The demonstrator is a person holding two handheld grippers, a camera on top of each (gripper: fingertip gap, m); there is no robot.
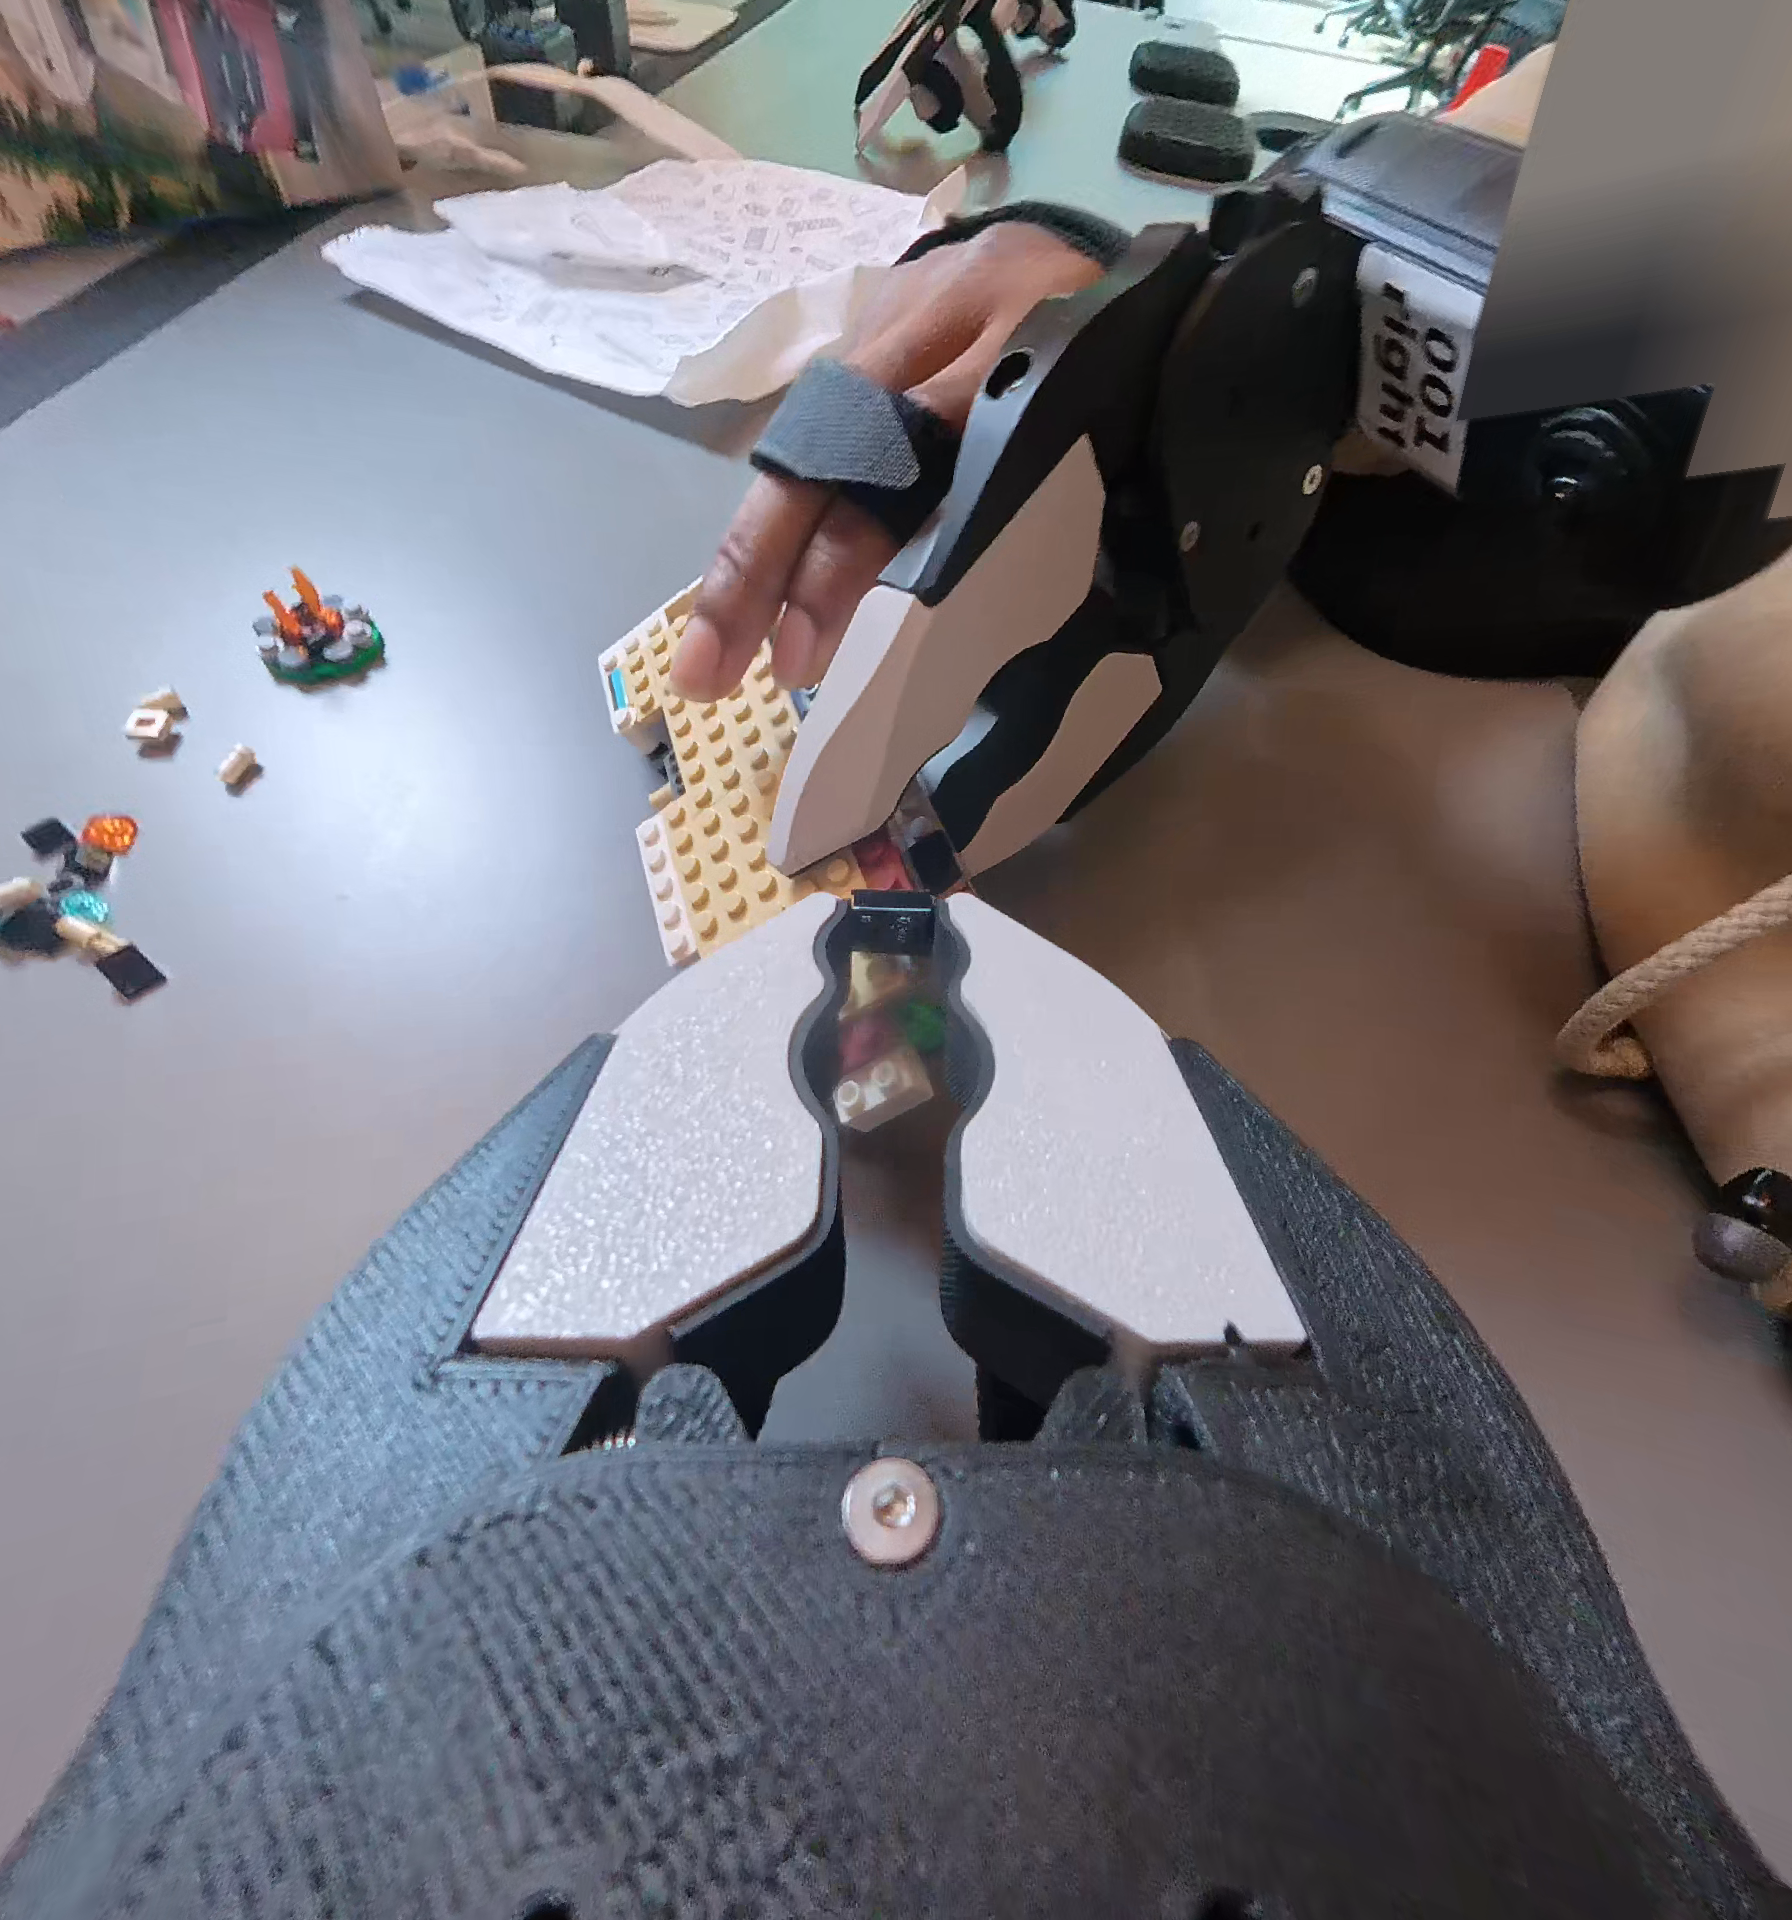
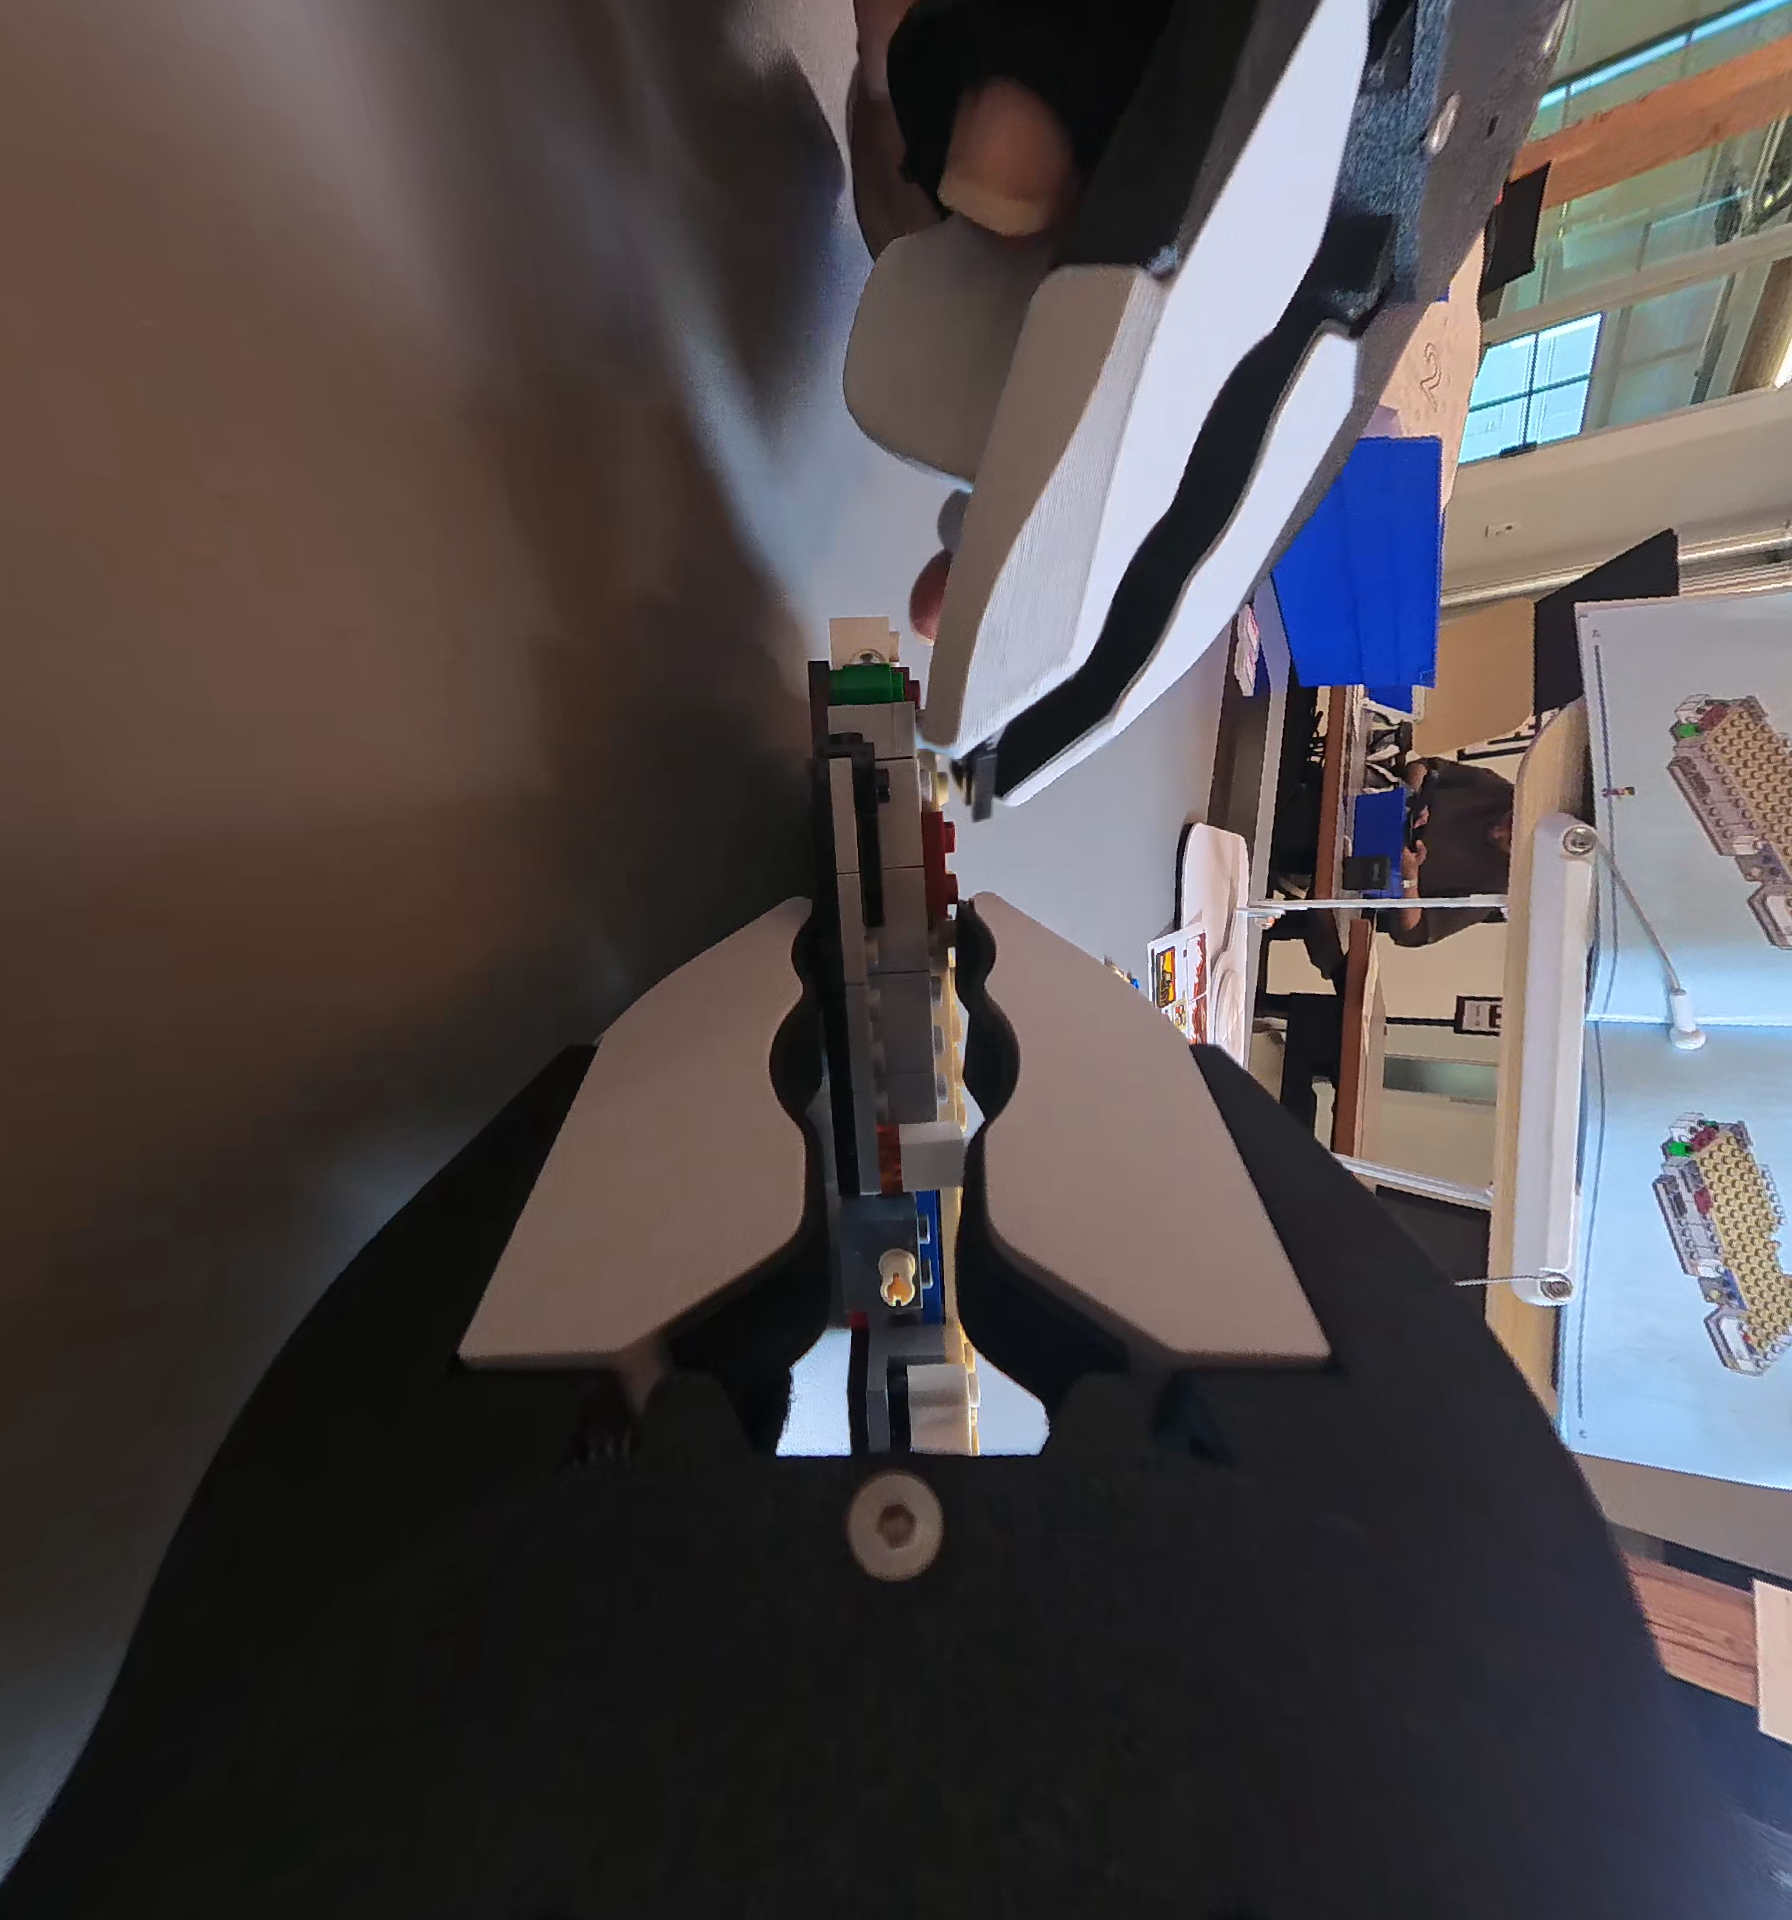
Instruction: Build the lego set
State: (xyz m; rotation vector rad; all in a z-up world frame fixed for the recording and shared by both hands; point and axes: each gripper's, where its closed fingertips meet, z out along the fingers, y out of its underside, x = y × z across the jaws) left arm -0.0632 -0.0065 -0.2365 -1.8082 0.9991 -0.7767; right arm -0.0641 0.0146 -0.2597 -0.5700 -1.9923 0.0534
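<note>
My left gripper [image 1: 890, 914] is shut on a small black piece [image 1: 890, 927], pinched at its fingertips. It holds the piece right against the near end of a tan studded brick build [image 1: 715, 821]. My right gripper [image 2: 887, 914] is shut on that build [image 2: 897, 997], seen edge-on with grey, black, dark red and green bricks. In the left wrist view the right gripper [image 1: 881, 868] clamps the build's near end, with a person's fingers [image 1: 767, 623] over the studs. In the right wrist view the left gripper [image 2: 965, 769] brings the black piece [image 2: 983, 781] beside the build's dark red bricks.
Loose small pieces [image 1: 50, 914] and a small campfire build [image 1: 318, 634] lie on the grey table [image 1: 352, 1039] to the left. Crumpled paper sheets [image 1: 643, 281] lie behind. A beige drawstring bag [image 1: 1723, 883] lies at the right. An open instruction booklet [image 2: 1723, 1039] stands on a holder. Less than 4 cm separates the two grippers' tips.
</note>
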